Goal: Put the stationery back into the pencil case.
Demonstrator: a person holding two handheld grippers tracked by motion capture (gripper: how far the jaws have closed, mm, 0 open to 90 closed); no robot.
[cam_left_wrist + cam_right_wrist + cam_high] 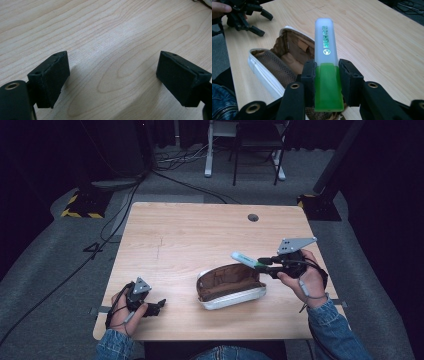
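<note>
**Highlighter poised over the open pouch's right end**

Starting at the left, our left gripper [159,306] rests on the table [200,230] near the front left corner, its jaws spread wide with nothing but bare wood between them. It sits well apart from the pouch [231,287] and plays no part in the relation that matters here.

In the middle lies the pouch, unzipped, its brown lining showing, with its long axis running roughly left to right across the table.

At the right, our right gripper [264,265] is clamped on the green body of a highlighter [245,259]. The pen's white cap points left and slightly away from us, just above the pouch's right end. Our right hand is clearly the nearer one. We judge the pen's length lies close to the pouch's own, so lowering it leftward into the opening looks like the move.
</note>
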